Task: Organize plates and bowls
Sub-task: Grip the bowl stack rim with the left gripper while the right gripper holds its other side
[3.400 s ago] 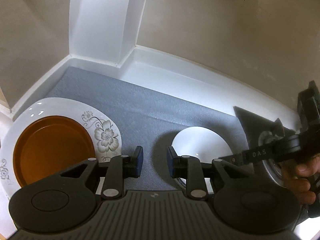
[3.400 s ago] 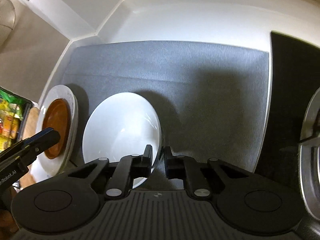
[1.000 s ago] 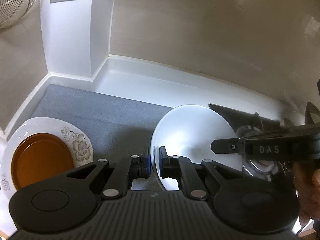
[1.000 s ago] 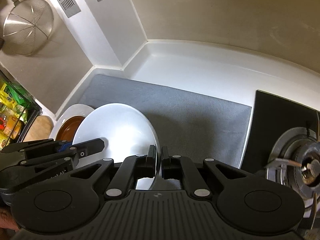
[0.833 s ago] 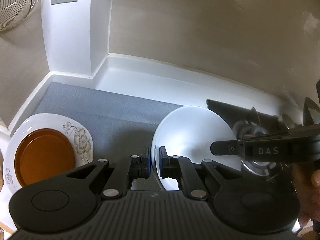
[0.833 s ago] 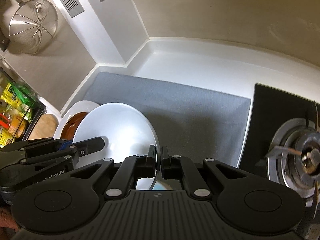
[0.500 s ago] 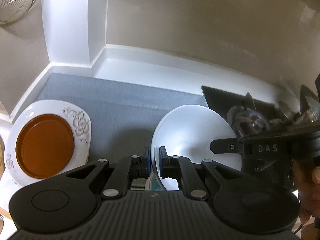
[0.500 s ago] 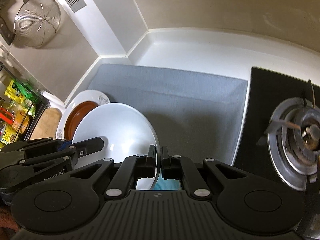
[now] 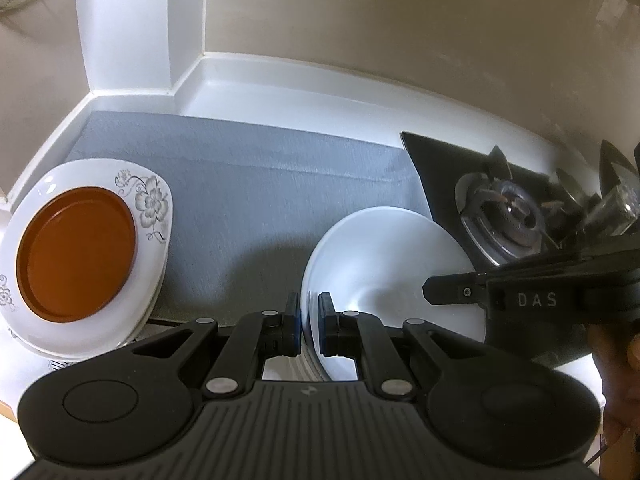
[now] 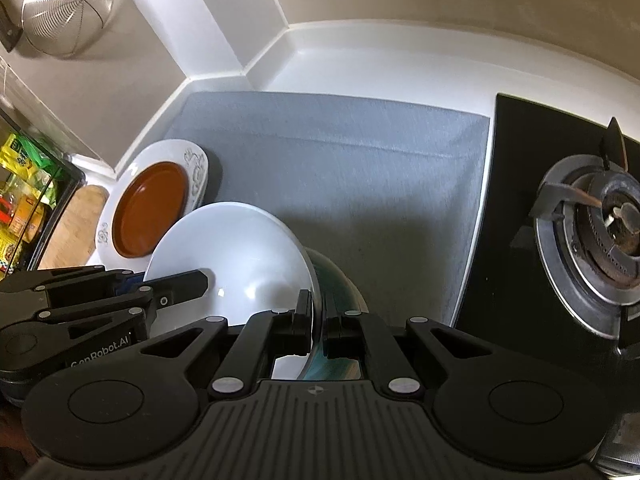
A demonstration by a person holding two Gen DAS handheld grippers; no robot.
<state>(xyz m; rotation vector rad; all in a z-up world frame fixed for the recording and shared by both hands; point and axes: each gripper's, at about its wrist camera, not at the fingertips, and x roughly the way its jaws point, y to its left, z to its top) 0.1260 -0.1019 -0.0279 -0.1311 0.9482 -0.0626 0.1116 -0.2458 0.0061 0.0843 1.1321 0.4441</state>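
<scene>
Left wrist view shows the left claw (image 9: 309,322) pinched on the near rim of a white bowl (image 9: 384,264), held above the grey mat (image 9: 260,184). The right claw (image 10: 319,322) grips the opposite rim of the same bowl, with a teal bowl (image 10: 340,280) directly beneath it. A floral plate (image 9: 152,208) carrying an orange dish (image 9: 76,252) sits at the mat's left end, apart from the bowl. A gas burner (image 10: 600,220) lies to the right on the surface (image 9: 320,92).
</scene>
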